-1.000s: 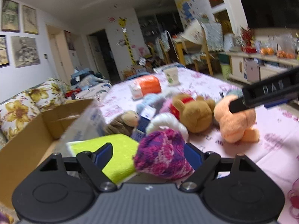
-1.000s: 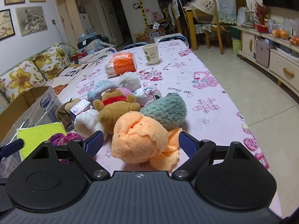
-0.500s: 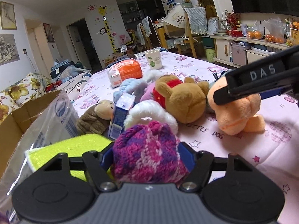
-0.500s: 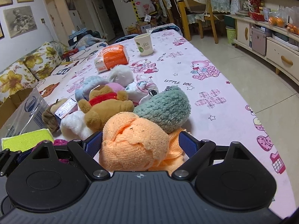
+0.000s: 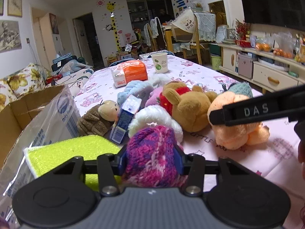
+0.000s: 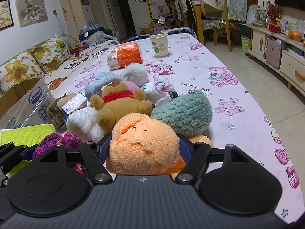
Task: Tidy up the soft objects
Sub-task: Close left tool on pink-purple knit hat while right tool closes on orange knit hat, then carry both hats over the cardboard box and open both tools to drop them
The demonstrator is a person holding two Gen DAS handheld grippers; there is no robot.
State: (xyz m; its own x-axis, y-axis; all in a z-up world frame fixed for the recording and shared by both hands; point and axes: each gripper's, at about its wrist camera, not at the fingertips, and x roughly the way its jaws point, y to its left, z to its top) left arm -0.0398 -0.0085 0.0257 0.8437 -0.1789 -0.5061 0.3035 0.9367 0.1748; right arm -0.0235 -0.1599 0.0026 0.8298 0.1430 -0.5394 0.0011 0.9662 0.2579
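Observation:
My left gripper point(image 5: 150, 158) is shut on a pink-and-purple knitted toy point(image 5: 150, 152) at the table's near edge; the toy also shows in the right wrist view point(image 6: 57, 143). My right gripper point(image 6: 144, 148) is shut on an orange plush toy point(image 6: 143, 143), seen in the left wrist view point(image 5: 234, 131) with the gripper's black finger across it. A pile of soft toys lies behind: a brown bear point(image 6: 118, 105), a teal plush point(image 6: 185, 112), a white fluffy toy point(image 6: 82, 122), a light blue plush point(image 6: 101, 82) and a small brown doll point(image 5: 95, 118).
An open cardboard box point(image 5: 28, 110) wrapped in plastic stands at the left. A yellow-green cloth point(image 5: 72, 152) lies beside it. A small blue carton point(image 5: 125, 120) leans in the pile. An orange-and-white pack point(image 6: 124, 55) and a paper cup point(image 6: 159, 43) stand farther back on the pink tablecloth point(image 6: 238, 99).
Both grippers have closed: the left on the pink-and-purple knitted toy, the right on the orange plush. Both have moved in closer to the toys.

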